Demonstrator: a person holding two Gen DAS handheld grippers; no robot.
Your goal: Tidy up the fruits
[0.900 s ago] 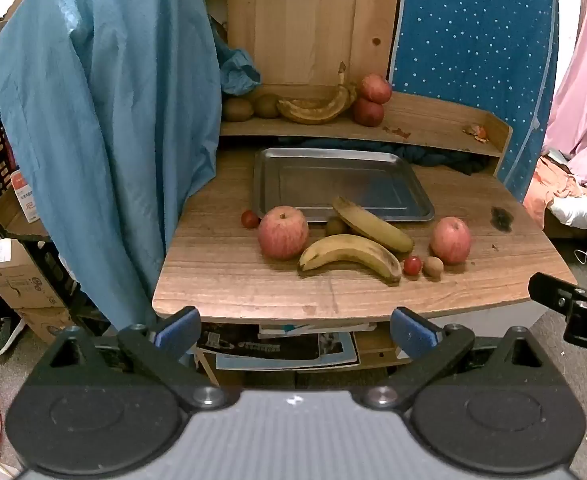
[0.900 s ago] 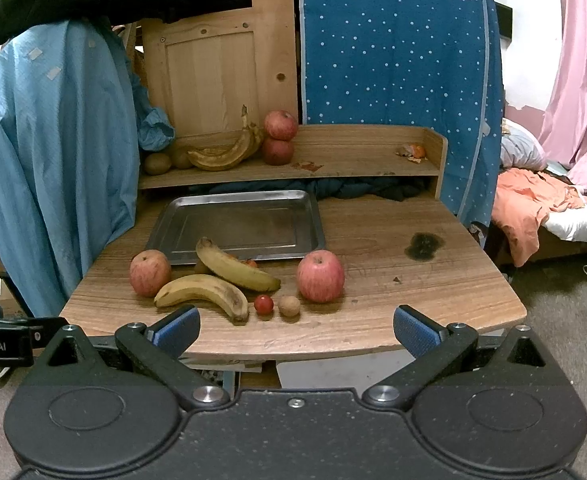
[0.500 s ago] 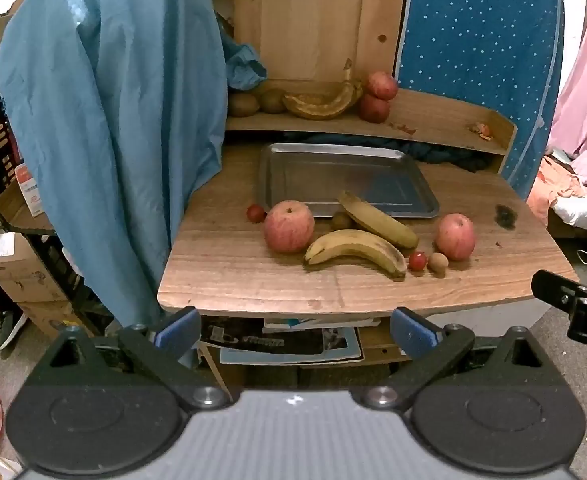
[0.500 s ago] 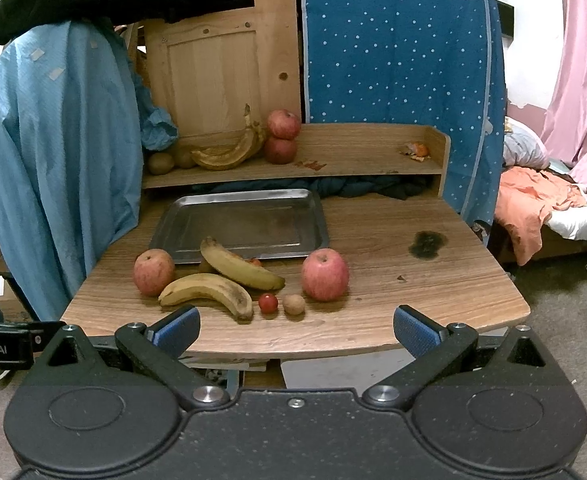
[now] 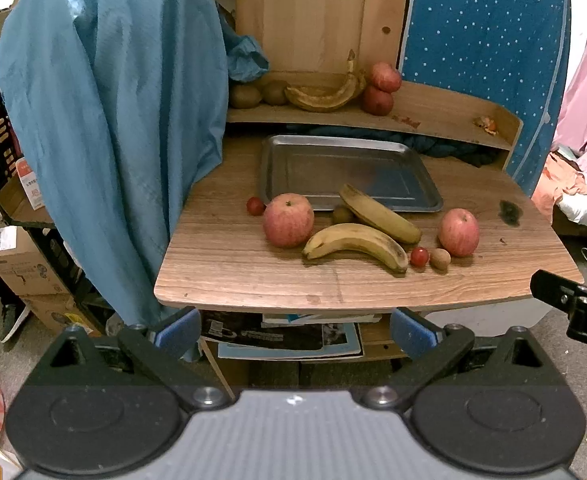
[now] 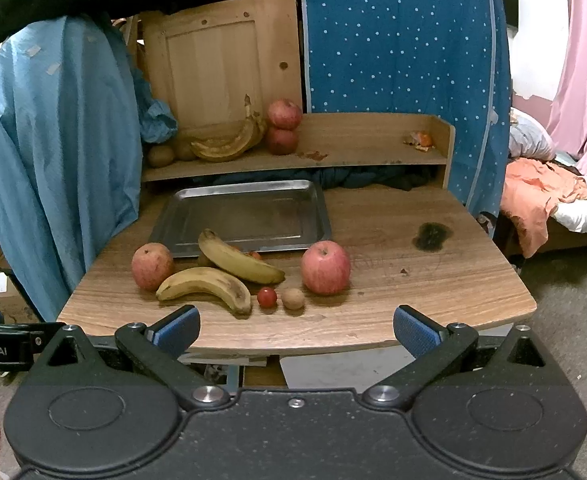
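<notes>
Jaws on both the left gripper (image 5: 293,330) and right gripper (image 6: 296,329) stand spread and empty; advance squarely over the table's (image 6: 413,280) front edge, taking the nearest banana (image 6: 205,282) across its middle.

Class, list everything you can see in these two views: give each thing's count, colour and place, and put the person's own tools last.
Tray: one, silver, empty, back of the table.
Table: one, wood-grain brown.
Apples on table: two, red; one left, one right.
Bananas on table: two, yellow; front one, rear one leaning on the tray's rim.
Cherry tomatoes: two seen, red; left, front.
Small brown fruits: two; front, behind the bananas.
Shelf fruit: two stacked red apples, browned bananas, two brown kiwis.
Blue cloth: one, hanging left.
Left tool: open, before the table edge.
Right tool: open, likewise.
</notes>
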